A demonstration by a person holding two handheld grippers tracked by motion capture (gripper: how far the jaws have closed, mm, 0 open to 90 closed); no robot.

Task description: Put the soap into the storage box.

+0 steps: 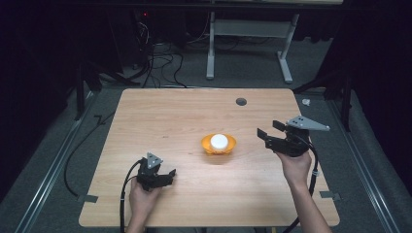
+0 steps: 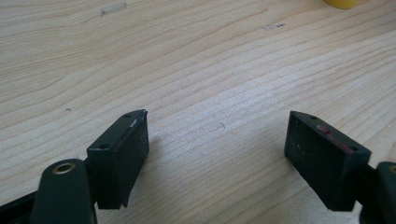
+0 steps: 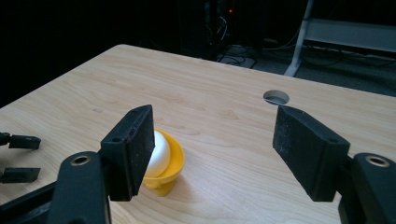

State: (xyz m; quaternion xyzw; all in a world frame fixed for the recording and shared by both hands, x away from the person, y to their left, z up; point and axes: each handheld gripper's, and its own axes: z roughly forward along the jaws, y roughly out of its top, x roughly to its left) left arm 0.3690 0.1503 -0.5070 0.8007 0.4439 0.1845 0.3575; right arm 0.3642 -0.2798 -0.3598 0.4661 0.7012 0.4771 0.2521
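Pale wood grain runs across the table (image 1: 194, 111), the largest thing here, with a small round hole (image 1: 241, 102) in it beyond the right gripper (image 1: 266, 132). That gripper is raised off the wood in the person's right hand (image 1: 294, 165), its jaws parted with nothing between them. Ahead of its jaws, toward the left gripper (image 1: 171, 173), sits a yellow cup (image 1: 219, 145) holding a white egg (image 1: 219, 141); both grippers are well apart from it. The left gripper sits low over bare wood, jaws spread wide and holding nothing, the cup up and to its right.
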